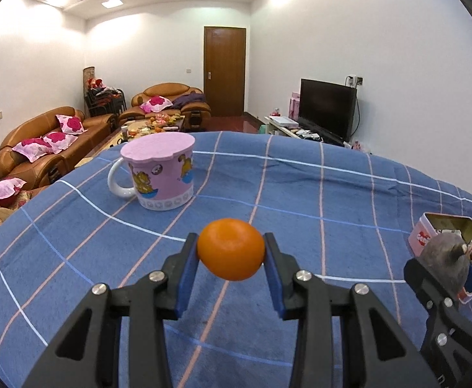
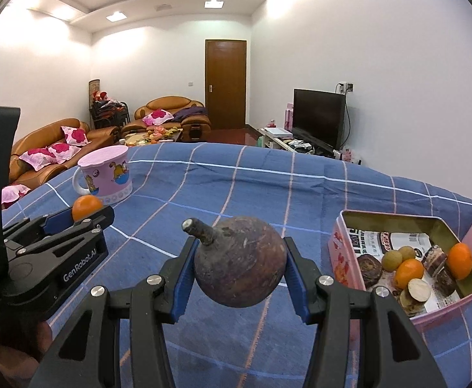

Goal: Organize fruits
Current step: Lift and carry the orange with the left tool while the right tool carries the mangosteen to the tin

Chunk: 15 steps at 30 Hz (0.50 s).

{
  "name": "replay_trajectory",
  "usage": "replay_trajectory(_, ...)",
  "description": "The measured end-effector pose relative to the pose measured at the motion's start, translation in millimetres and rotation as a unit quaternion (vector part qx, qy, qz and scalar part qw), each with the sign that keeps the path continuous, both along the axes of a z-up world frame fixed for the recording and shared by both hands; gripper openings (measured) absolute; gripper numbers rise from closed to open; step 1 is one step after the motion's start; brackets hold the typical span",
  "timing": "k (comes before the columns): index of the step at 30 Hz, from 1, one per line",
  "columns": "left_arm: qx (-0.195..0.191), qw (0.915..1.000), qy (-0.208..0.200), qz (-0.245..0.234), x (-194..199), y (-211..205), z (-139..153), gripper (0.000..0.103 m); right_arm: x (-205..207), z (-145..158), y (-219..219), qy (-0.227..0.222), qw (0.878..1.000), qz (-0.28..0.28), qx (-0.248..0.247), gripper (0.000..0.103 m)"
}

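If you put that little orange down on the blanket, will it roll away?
Probably a bit: the orange is round and smooth. The blue checked cloth looks soft, so it would likely stop soon. It seems firm, keeping its shape between the left gripper's pads.

Bench (image 2: 268, 174) w/ blue checked cloth. On it: pink lidded cartoon mug (image 2: 105, 174) far left; open pink tin (image 2: 342, 252) right, w/ fruit inside; pink object just beside tin, cut off at edge.
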<state>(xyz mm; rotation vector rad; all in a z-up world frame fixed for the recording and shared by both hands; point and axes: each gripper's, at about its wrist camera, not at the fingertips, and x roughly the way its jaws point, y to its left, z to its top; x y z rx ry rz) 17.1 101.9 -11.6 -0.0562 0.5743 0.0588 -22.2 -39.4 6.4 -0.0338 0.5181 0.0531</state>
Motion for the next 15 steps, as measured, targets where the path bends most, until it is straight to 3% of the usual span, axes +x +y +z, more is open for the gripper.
replay_trajectory(15, 0.031, 0.9987, -0.018, -0.037, -21, -54, 5, 0.041, -17, -1, -46, 0.004, 0.999, -0.031, 0.019, 0.053)
